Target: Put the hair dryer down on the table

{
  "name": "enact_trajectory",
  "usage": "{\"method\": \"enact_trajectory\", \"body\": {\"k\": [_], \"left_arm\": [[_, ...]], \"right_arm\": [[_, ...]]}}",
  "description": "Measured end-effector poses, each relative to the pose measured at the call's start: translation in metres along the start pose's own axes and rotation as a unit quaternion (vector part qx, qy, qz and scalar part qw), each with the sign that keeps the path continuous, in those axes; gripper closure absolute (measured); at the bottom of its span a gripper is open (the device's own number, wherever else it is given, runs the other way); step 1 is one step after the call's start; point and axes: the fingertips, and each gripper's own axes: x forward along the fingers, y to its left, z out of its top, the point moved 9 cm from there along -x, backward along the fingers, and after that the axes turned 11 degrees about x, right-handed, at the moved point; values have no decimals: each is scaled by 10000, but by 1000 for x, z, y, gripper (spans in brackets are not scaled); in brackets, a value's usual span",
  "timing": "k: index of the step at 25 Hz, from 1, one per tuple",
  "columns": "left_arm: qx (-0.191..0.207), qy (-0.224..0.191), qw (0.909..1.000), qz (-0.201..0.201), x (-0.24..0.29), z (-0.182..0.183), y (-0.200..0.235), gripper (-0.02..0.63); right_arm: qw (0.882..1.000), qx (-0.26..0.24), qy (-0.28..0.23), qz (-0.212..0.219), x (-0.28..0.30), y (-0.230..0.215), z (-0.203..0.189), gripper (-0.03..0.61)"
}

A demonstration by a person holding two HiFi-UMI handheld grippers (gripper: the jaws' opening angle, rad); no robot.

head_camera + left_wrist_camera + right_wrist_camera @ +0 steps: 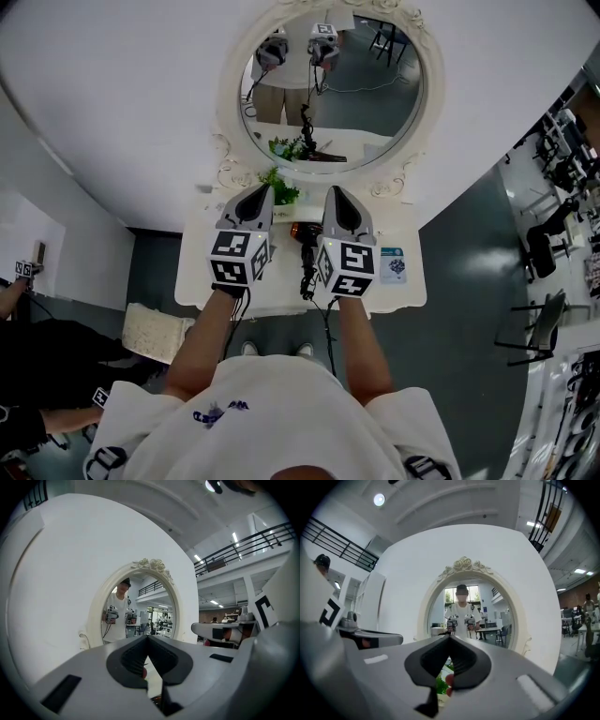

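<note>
Head view: the hair dryer already lies on the white surface in front of the mirror. It is a dark shape running away from the mirror toward me, too small to read in detail. My left gripper and right gripper hover on either side of it.

Left gripper view: my jaws meet at their tips with nothing between them, pointing level at the mirror.

Right gripper view: these jaws are also pressed together and empty, facing the mirror.

I judge the dryer a rigid, smooth plastic shell, fairly light and barrel-heavy. The handle close to the barrel is the best hold, and the cord needs watching.
</note>
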Motion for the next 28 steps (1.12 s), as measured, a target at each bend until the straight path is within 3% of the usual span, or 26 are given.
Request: {"method": "enact_trajectory", "body": {"k": [28], "left_arm": [[-36,-31,9999,-127,6,-1,-11,606]], "right_arm": [[9992,-221,320,-78,-4,-9,-2,569]]}}
